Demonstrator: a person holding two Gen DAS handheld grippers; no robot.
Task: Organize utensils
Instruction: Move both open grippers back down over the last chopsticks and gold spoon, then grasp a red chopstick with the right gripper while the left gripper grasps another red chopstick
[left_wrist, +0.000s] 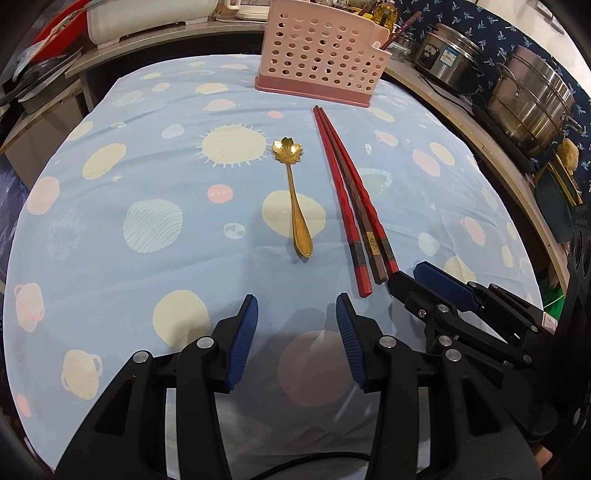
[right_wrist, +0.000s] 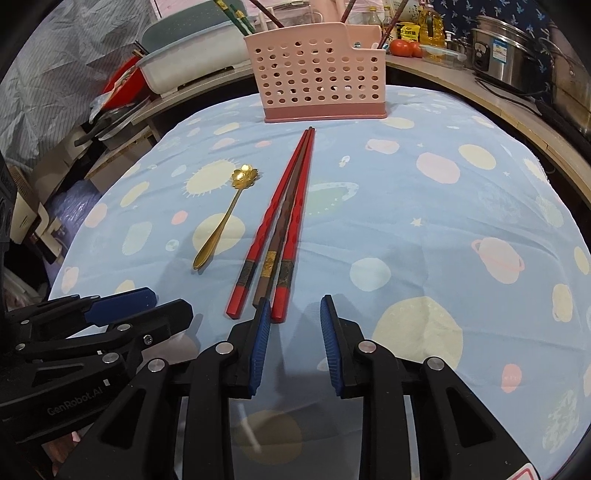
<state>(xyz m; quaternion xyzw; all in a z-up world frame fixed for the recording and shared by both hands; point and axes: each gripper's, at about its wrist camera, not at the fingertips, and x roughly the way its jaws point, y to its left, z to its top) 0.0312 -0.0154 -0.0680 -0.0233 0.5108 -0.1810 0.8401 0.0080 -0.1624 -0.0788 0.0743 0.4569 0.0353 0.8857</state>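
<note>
Right wrist view: three chopsticks (right_wrist: 280, 225), two red and one brown, are laid together in front of the pink holder (right_wrist: 317, 74), with a gold spoon (right_wrist: 225, 218) beside them. The right gripper (right_wrist: 293, 306) is held parted and empty at their near ends; the left gripper (left_wrist: 297, 306) is likewise released.

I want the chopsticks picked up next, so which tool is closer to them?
Right. The right tool sits at the near ends of the chopsticks, jaws open; the left tool hovers beside them, below the gold spoon.
</note>
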